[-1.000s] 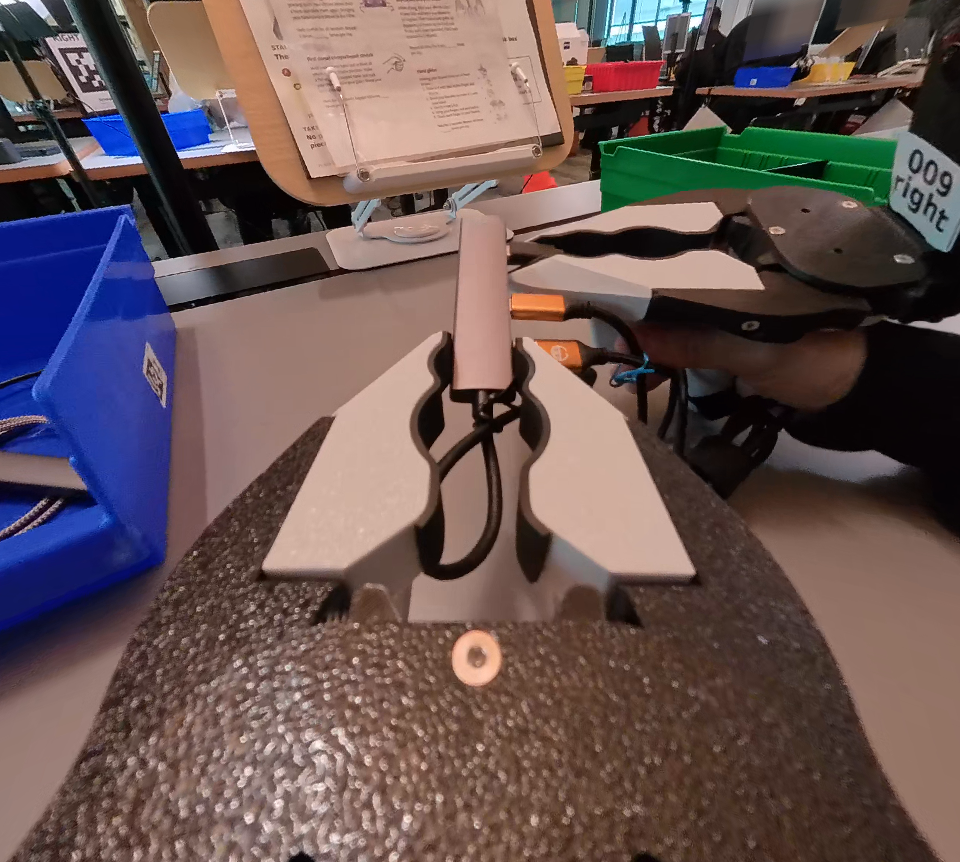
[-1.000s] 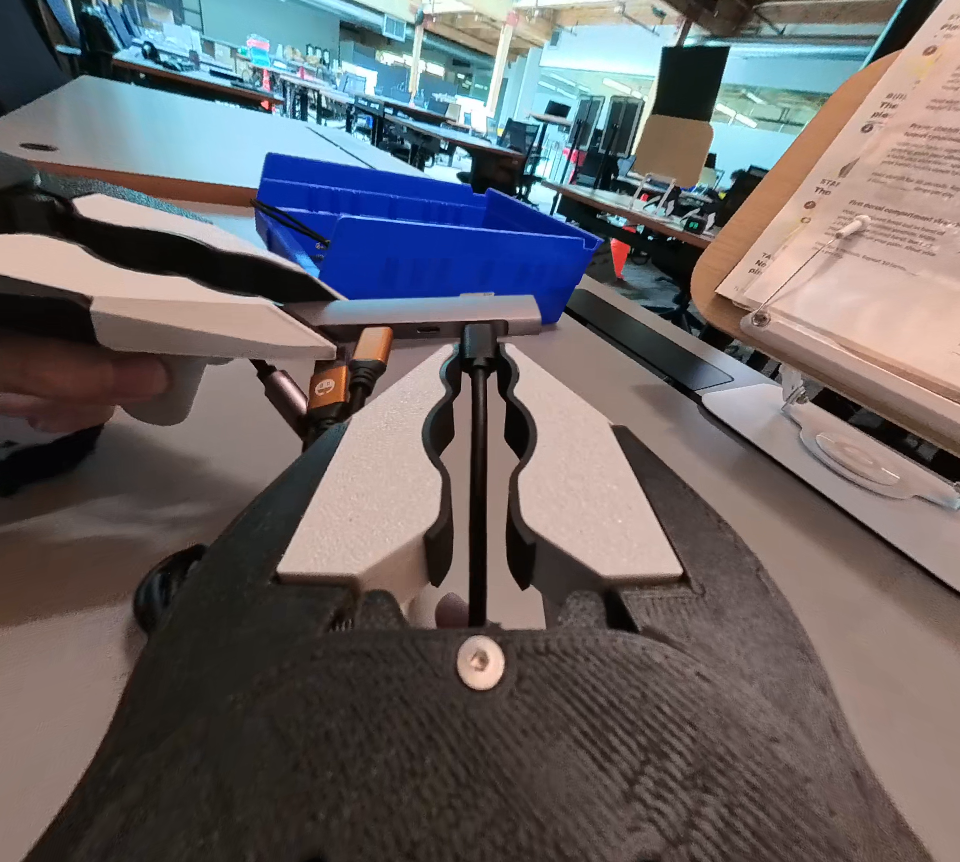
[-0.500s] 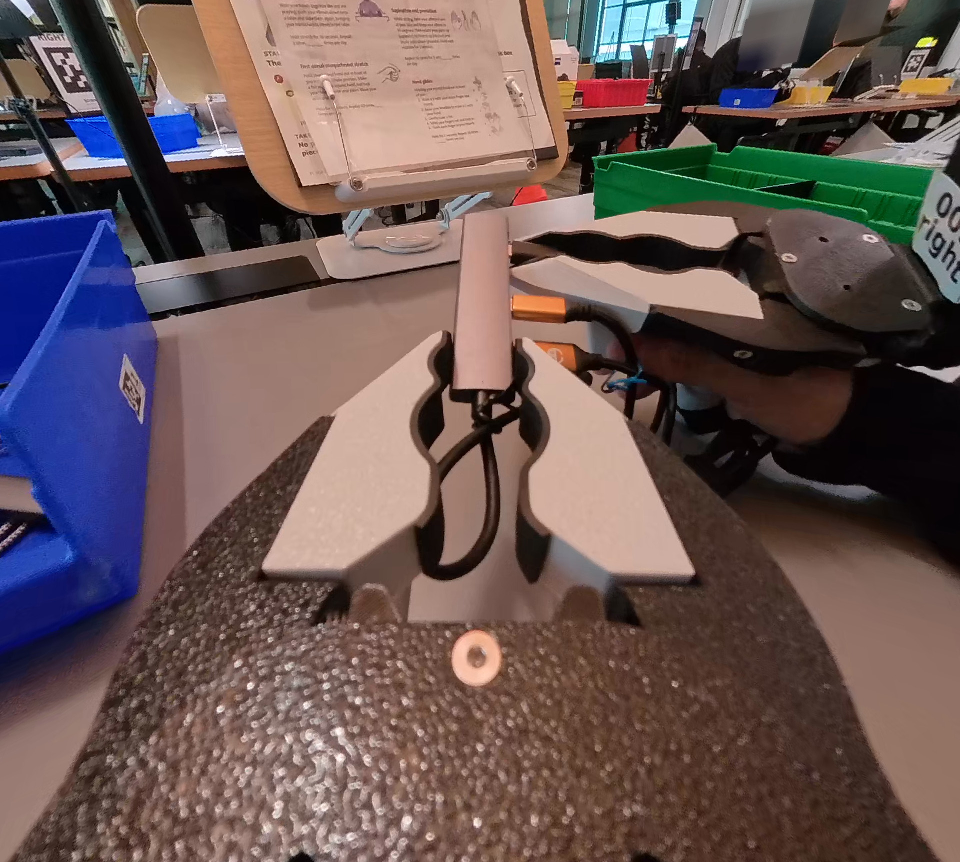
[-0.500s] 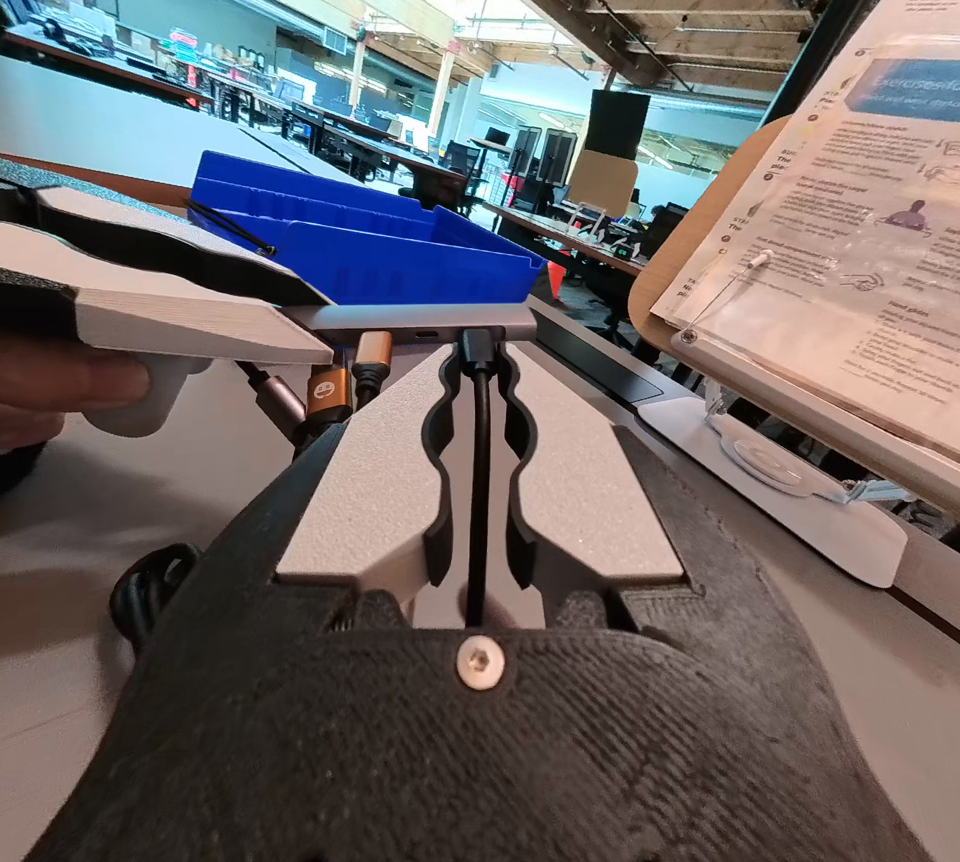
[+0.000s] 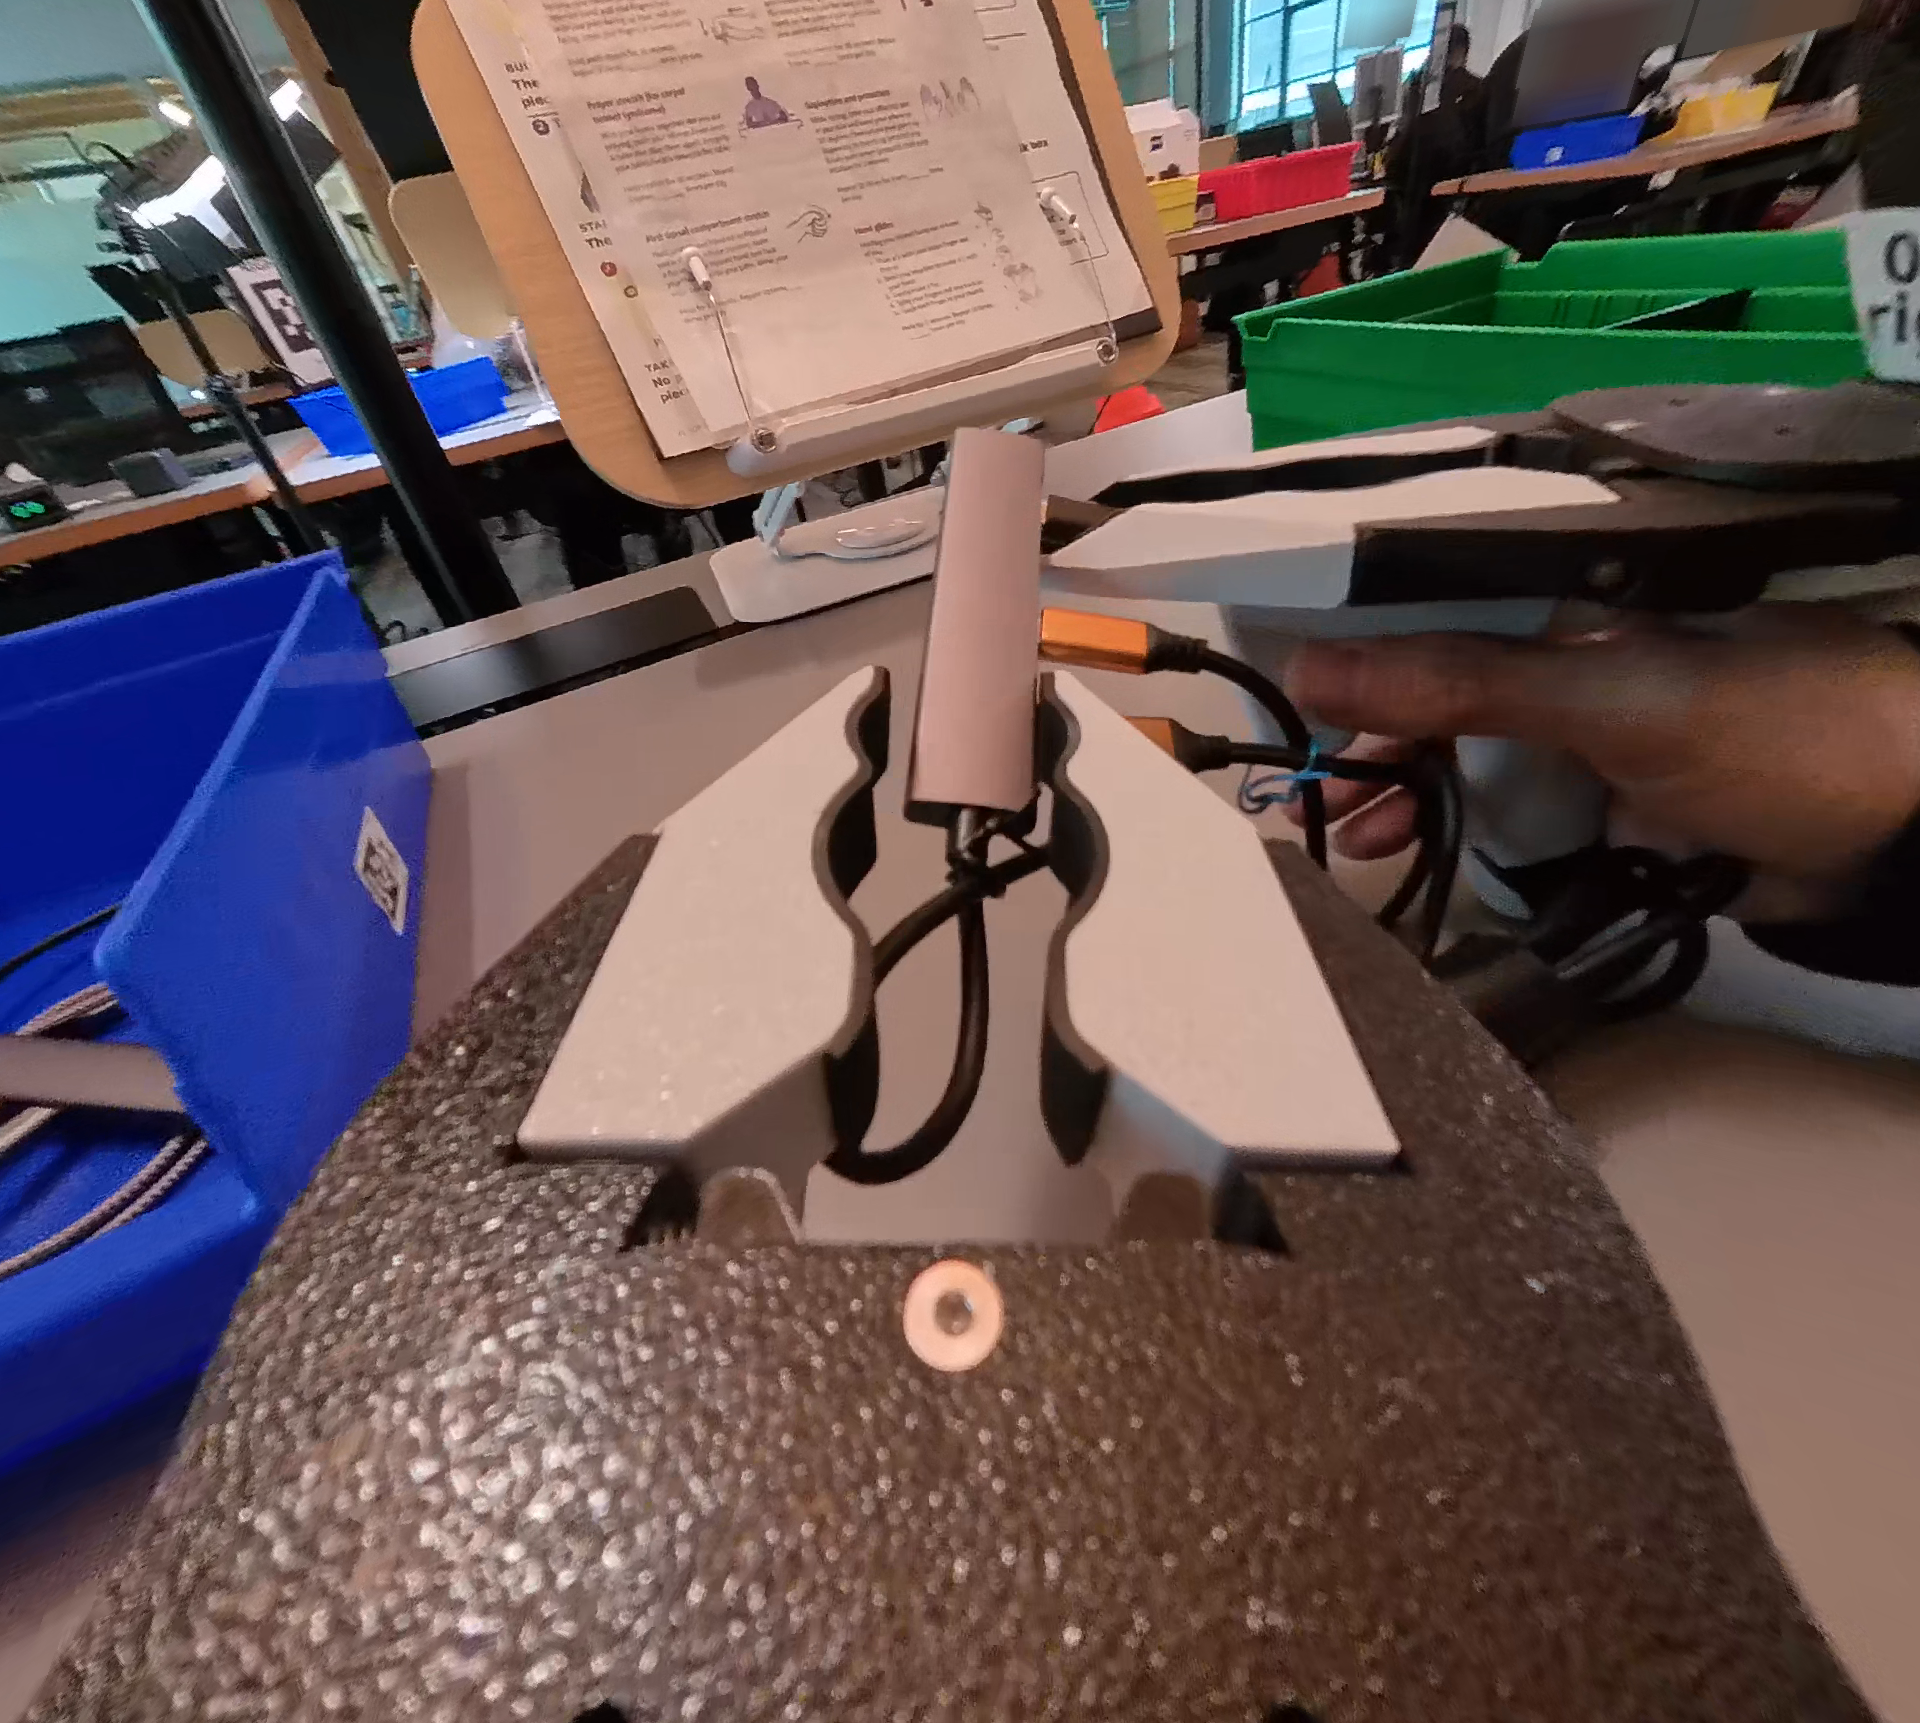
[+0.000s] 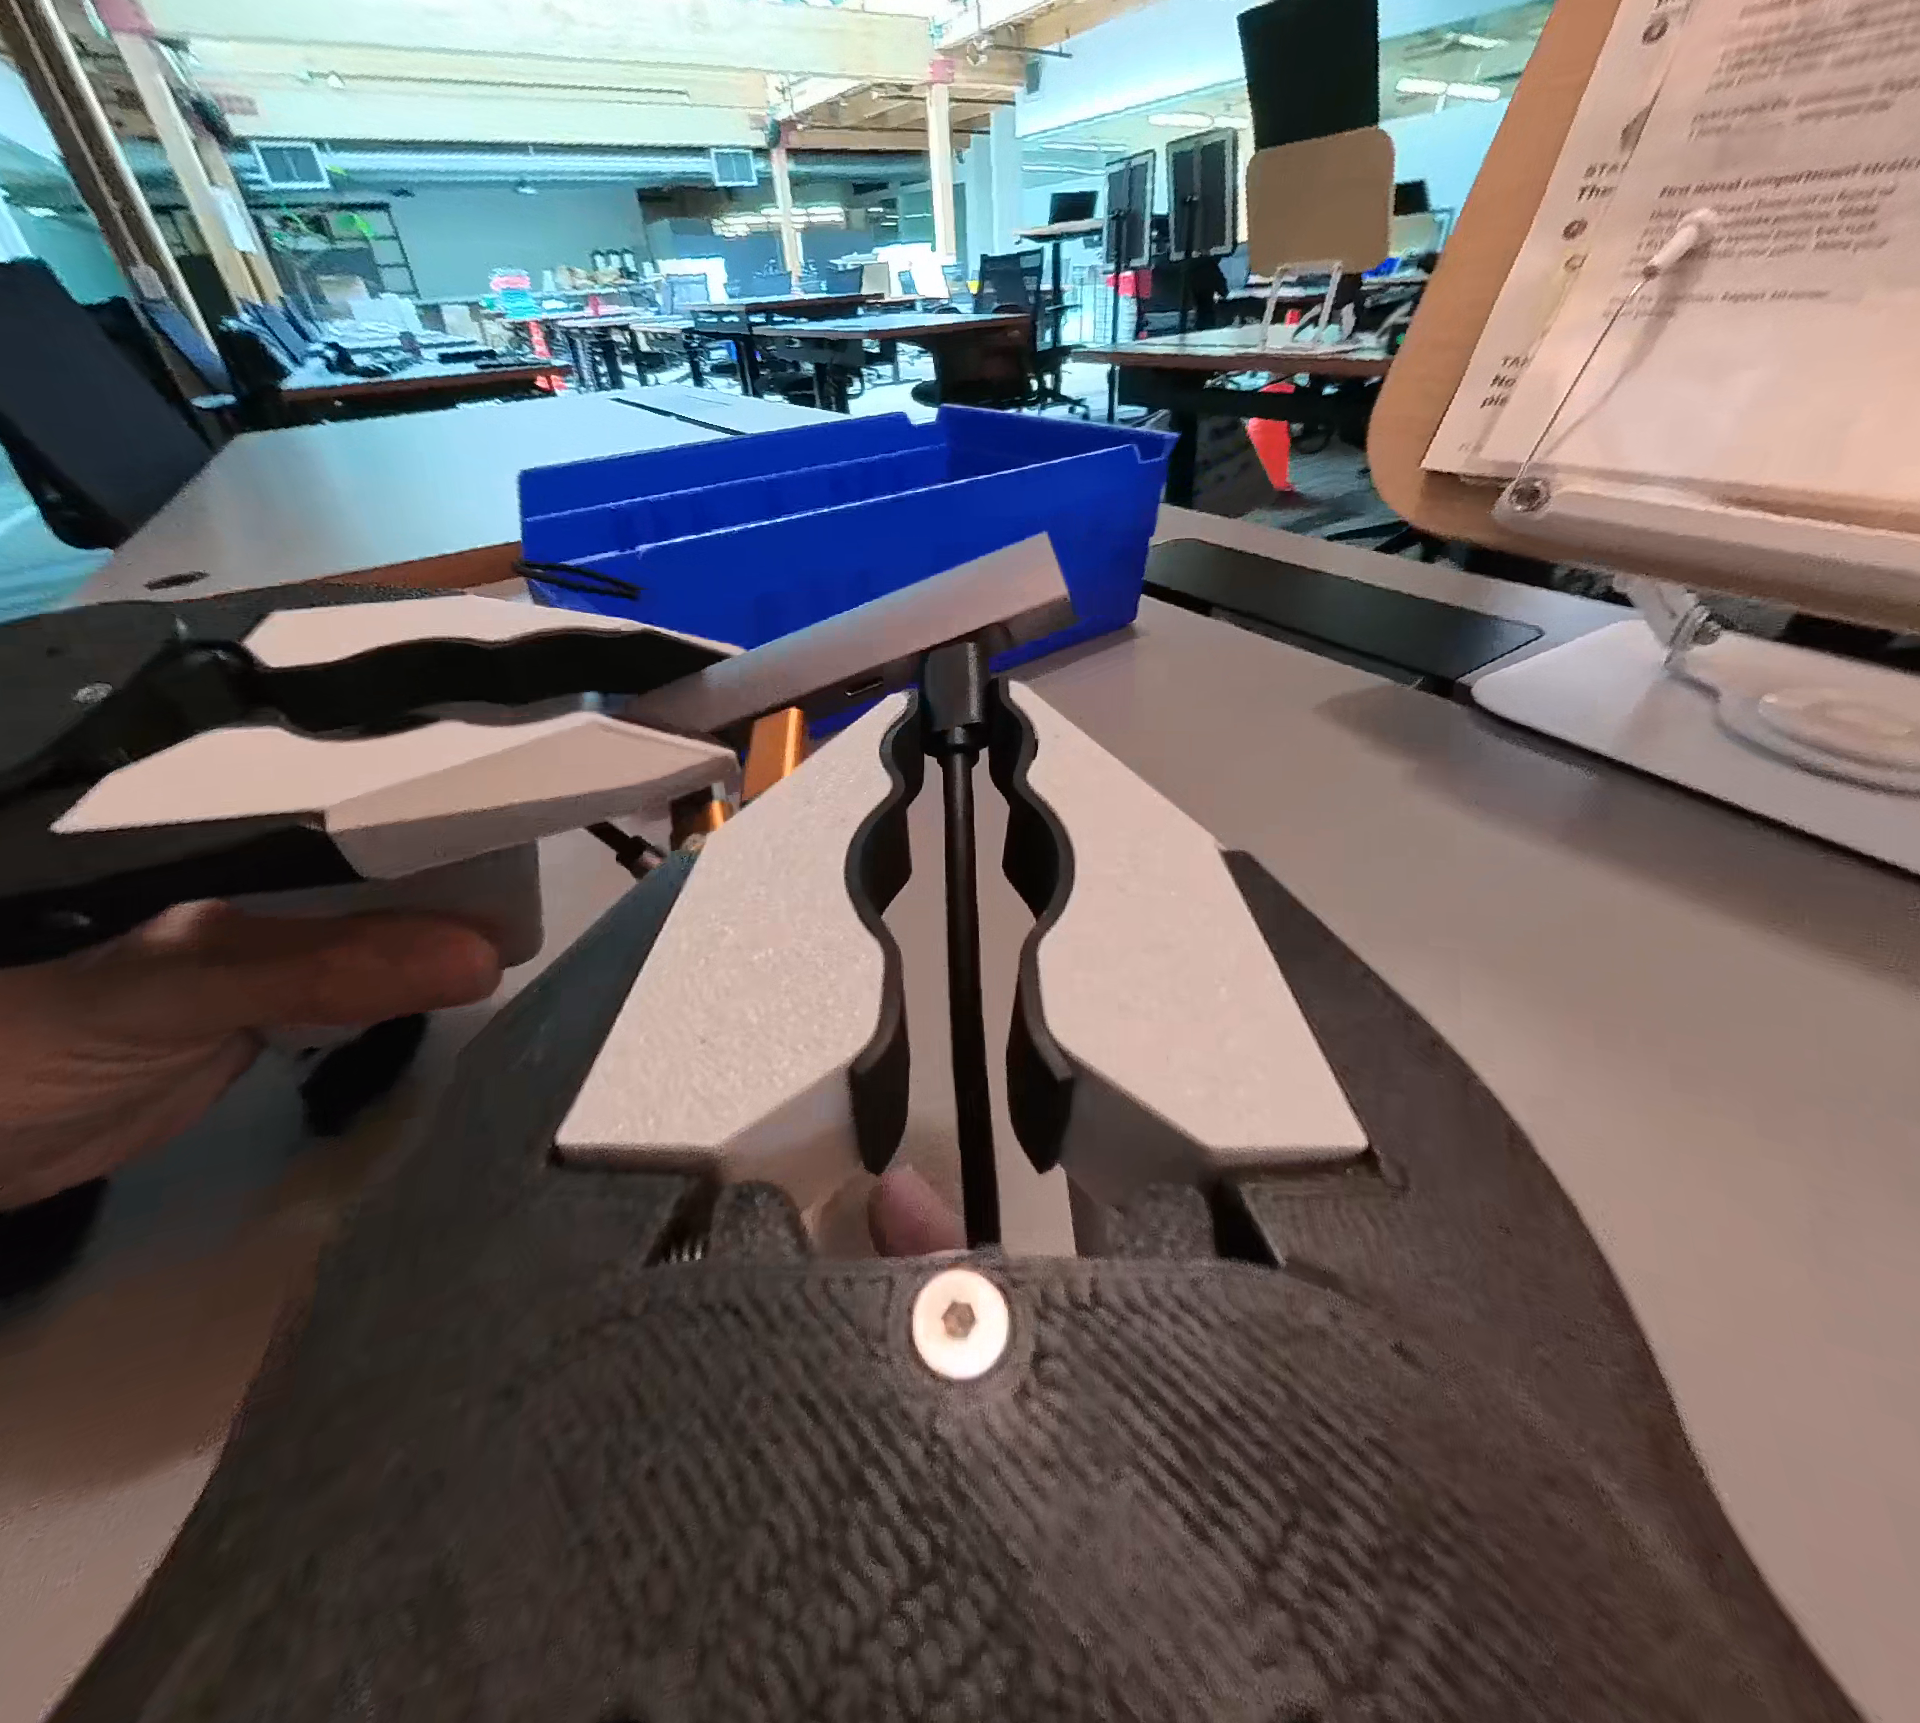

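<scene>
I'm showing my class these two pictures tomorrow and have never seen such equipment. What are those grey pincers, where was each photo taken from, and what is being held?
Each pincer is a hand-held gripper, worked by a person, with a camera looking along its fingers. One photo comes from the left hand-held gripper, which clamps a grey USB hub. The other comes from the right hand-held gripper, closed on a black plug in the hub's side. Around them: a grey table, a blue bin, a green bin and a document stand.

Blue bin (image 5: 239,842) cut off at the left edge, green bin (image 5: 1538,364) partly behind the right gripper (image 5: 1049,535), hub (image 6: 883,639) end hidden within left gripper (image 6: 717,728), background desks blurred.
</scene>
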`<state>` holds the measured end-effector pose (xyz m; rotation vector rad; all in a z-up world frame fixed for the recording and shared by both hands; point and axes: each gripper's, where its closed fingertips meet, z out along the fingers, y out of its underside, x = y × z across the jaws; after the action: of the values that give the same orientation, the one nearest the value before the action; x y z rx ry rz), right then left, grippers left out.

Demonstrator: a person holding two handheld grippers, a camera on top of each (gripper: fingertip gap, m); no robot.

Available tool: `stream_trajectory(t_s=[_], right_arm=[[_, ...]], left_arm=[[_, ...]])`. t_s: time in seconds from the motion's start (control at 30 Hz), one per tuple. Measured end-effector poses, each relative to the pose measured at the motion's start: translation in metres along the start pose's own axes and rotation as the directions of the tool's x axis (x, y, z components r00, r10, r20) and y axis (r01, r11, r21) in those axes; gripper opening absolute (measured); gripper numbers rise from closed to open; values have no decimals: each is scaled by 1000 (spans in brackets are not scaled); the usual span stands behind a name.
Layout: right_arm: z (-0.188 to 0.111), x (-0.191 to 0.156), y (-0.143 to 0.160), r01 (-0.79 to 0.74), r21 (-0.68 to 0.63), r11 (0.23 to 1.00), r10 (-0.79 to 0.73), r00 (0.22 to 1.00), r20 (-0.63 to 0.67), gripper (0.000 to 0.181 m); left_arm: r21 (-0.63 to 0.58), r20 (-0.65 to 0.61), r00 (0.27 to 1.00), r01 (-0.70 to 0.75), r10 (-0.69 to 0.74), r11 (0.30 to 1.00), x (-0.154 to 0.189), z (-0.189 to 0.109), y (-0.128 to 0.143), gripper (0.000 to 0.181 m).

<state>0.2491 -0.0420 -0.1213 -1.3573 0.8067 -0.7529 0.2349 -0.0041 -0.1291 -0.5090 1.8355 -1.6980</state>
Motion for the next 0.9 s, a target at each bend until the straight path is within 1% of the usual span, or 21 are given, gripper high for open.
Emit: stream_trajectory(t_s=[0.07, 0.13, 0.3, 0.37, 0.43, 0.5, 0.67, 0.73, 0.8, 0.83, 0.9], right_arm=[[0, 0, 0, -19, -6, 1000, 19, 1000, 5, 10], [-1, -3, -2, -55, 0, 999, 55, 998, 29, 10], [-4, -6, -5, -174, 6, 985, 173, 980, 96, 9], [-7, -6, -8, -242, 13, 970, 238, 962, 134, 9], [-11, -6, -11, -295, 15, 955, 287, 941, 176, 9], [-13, -6, -13, -335, 12, 942, 325, 923, 205, 8], [-19, -10, -18, -429, 5, 903, 409, 864, 294, 8], [-22, -4, -23, -453, 22, 891, 427, 855, 295, 7], [-27, 4, -28, -509, 44, 860, 473, 826, 306, 8], [-28, 9, -28, -519, 48, 853, 484, 824, 295, 8], [-30, 6, -29, -563, 35, 825, 519, 782, 346, 8]], left_arm=[[-21, 2, 1000, -21, 21, 1000, 1, 1, 3, 25], [-22, 6, 999, -43, 43, 999, -1, 1, 3, 27], [53, -16, 989, -146, 147, 988, 2, -2, -5, 29], [108, -28, 974, -220, 225, 969, 5, -5, -11, 31], [149, -31, 951, -301, 309, 942, 9, -9, -16, 29], [149, -32, 940, -333, 341, 931, 10, -8, -14, 31], [176, -63, 933, -338, 353, 925, 11, -11, -16, 35], [228, -76, 947, -288, 311, 930, 11, -15, -24, 40], [277, -107, 964, -207, 245, 938, 12, -19, -30, 49], [279, -139, 965, -177, 222, 944, 15, -19, -30, 52], [261, -179, 962, -158, 208, 952, 21, -17, -27, 53]])
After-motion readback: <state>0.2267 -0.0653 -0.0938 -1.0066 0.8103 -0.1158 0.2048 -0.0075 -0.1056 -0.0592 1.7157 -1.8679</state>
